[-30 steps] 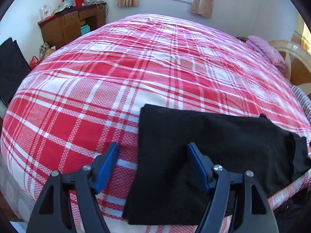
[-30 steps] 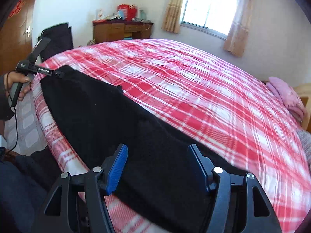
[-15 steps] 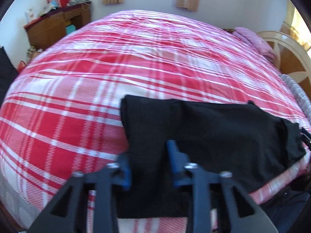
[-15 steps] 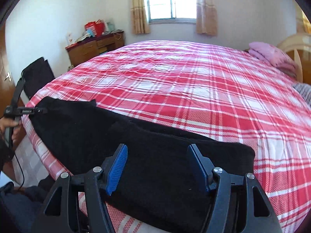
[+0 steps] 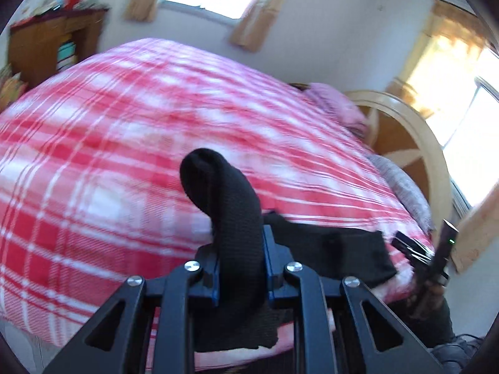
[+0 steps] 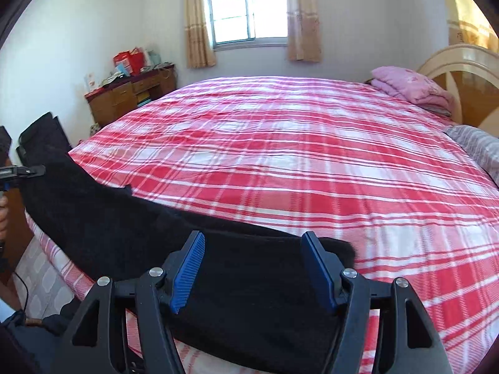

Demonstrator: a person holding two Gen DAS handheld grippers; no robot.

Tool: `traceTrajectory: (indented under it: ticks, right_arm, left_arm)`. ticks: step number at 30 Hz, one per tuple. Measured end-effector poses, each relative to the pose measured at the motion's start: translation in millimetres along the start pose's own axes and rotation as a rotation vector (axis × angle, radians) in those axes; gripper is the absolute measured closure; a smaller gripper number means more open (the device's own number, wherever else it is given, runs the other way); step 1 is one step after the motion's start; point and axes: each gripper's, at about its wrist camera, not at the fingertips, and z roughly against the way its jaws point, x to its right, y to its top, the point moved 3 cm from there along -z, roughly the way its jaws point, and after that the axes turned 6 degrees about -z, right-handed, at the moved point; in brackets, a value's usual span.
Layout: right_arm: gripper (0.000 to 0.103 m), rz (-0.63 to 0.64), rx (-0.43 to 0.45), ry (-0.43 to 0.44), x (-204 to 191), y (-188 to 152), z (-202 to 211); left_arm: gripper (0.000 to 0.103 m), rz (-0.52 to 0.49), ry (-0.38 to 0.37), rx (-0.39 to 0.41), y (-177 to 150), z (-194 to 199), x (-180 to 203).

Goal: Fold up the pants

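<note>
The black pants (image 6: 131,233) lie along the near edge of the bed with the red plaid cover (image 6: 296,155). My left gripper (image 5: 240,268) is shut on one end of the pants (image 5: 230,212) and holds it lifted, a fold of cloth sticking up between the pads. The rest of the pants (image 5: 336,252) trails right toward my right gripper, seen at the right edge (image 5: 418,252). My right gripper (image 6: 252,268) is open, its blue pads either side of the other end of the pants lying flat. My left gripper shows at the far left (image 6: 18,171).
A pink folded blanket (image 6: 408,88) and a cream headboard (image 6: 461,71) are at the bed's right end. A wooden desk (image 6: 131,93) with clutter stands by the far wall under a window (image 6: 246,9). A black chair (image 6: 43,134) is at left.
My left gripper closed on the pants end and lifted it, swinging to the right. My right gripper stayed open over the other end, and its view turned slightly.
</note>
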Motion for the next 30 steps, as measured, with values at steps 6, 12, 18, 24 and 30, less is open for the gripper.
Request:
traceTrajectory:
  ticks: [6,12,18,24,30]
  right_arm:
    - [0.037,-0.068,0.001,-0.075,40.1,-2.5,6.6]
    - [0.037,-0.138,-0.004,-0.134,75.5,-3.9,5.8]
    - [0.037,-0.152,0.02,-0.216,100.0,-5.0,4.3]
    - [0.037,-0.218,0.037,-0.229,121.1,-1.9,8.2]
    - [0.037,-0.235,0.04,-0.227,124.4,-1.6,8.3]
  left_arm:
    - [0.082,-0.051,-0.126,-0.019,23.4,-20.7,71.6]
    - [0.082,-0.127,-0.209,-0.049,42.5,-49.2,132.3]
    - [0.082,-0.22,-0.226,-0.119,46.5,-80.1,183.4]
    - [0.082,-0.278,-0.233,-0.204,39.0,-120.1,220.2]
    - [0.082,-0.321,-0.223,-0.305,21.0,-175.3,252.2]
